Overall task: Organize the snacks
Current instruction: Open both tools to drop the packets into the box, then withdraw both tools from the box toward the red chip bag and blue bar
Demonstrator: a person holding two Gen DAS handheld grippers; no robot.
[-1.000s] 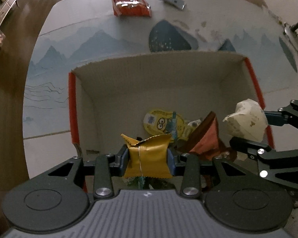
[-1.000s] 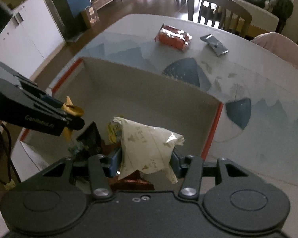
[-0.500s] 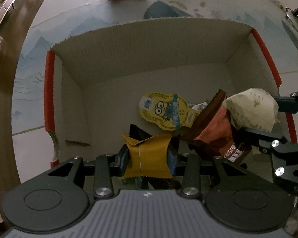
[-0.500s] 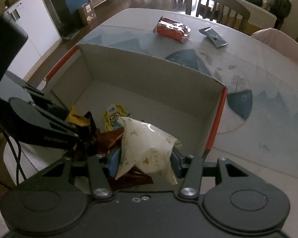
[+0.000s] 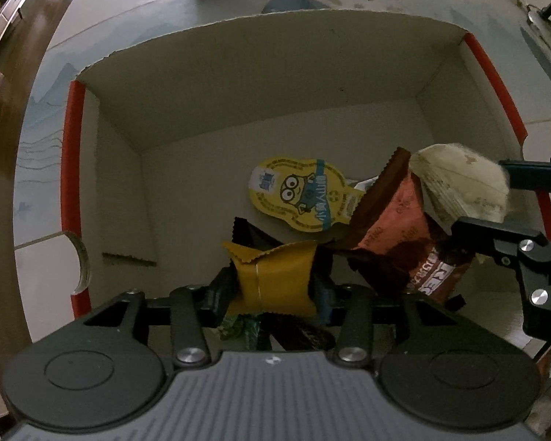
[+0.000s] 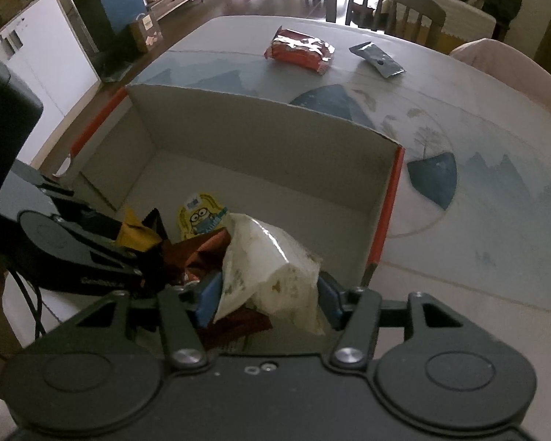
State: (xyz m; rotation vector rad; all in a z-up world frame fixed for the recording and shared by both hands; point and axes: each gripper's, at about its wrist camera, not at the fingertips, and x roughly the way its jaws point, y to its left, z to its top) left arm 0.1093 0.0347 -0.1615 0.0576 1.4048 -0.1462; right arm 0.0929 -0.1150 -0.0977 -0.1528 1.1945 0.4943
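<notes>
My left gripper [image 5: 275, 286] is shut on a yellow snack packet [image 5: 275, 279], held low inside the open cardboard box [image 5: 268, 73] near its front wall. My right gripper [image 6: 264, 294] is shut on a white snack packet [image 6: 268, 264], also inside the box at its right side; it shows in the left wrist view [image 5: 459, 187]. Under them lie a brown-orange packet [image 5: 396, 235], a yellow cartoon packet [image 5: 301, 194] and dark wrappers on the box floor. The left gripper shows at the left of the right wrist view [image 6: 128, 235].
The box has red-edged side flaps [image 5: 71, 169]. On the table beyond it lie a red snack bag [image 6: 299, 49] and a small grey packet [image 6: 376, 59]. A chair [image 6: 382, 3] stands behind the table. A lamp base [image 5: 543, 29] sits at the far right.
Both grippers have moved forward and down into the box with their packets. The box now fills both views and the packets are close above the pile.
</notes>
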